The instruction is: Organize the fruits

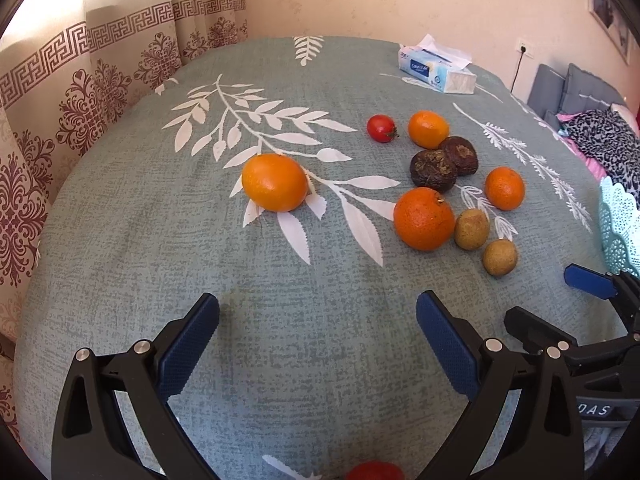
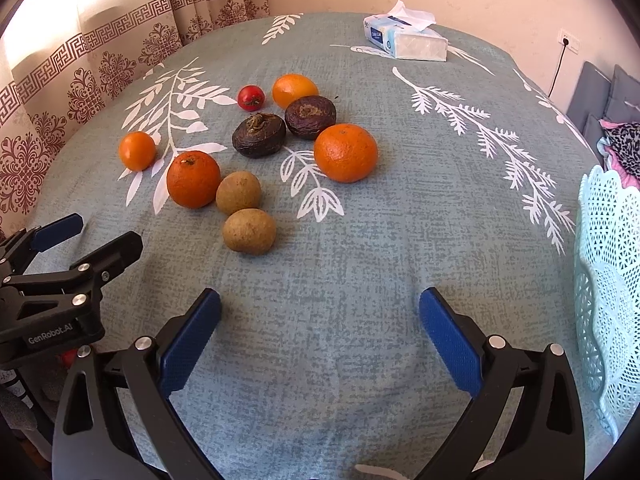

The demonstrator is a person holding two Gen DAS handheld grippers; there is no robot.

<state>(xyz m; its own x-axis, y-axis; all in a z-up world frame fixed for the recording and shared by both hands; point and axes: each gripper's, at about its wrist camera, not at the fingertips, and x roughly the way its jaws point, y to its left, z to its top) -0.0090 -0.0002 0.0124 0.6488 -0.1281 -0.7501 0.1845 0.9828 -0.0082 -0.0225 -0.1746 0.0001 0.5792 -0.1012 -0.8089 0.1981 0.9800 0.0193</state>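
1. From where I sit, nothing looks sorted yet. Every fruit I can see lies loose on the tablecloth (image 2: 360,280), and I judge the task to be at its very start.

2. The pale lace basket (image 2: 608,280) stands at the right edge of the table. I can see only part of its wall, so I cannot tell whether anything is inside it.

3. The main cluster sits toward the middle: four oranges, one of them (image 2: 346,152) nearest the basket side, another (image 2: 193,179) beside two small brown fruits (image 2: 249,231). Behind them are two dark wrinkled fruits (image 2: 259,135) and a small tomato (image 2: 251,97).

4. One orange (image 1: 275,182) lies apart from the cluster, out on the left side, well within my left view.

5. A second red fruit (image 1: 374,471) peeks in at the bottom edge of the left view, under the claw; most of it is hidden.

6. My left claw (image 1: 318,332) is spread wide, holds nothing, and hangs above bare cloth short of the lone orange.

7. My right claw (image 2: 320,328) is likewise spread wide and empty, above bare cloth, with the brown fruits ahead and the basket to its right.

8. A tissue box (image 2: 406,38) at the far edge is not part of the job.
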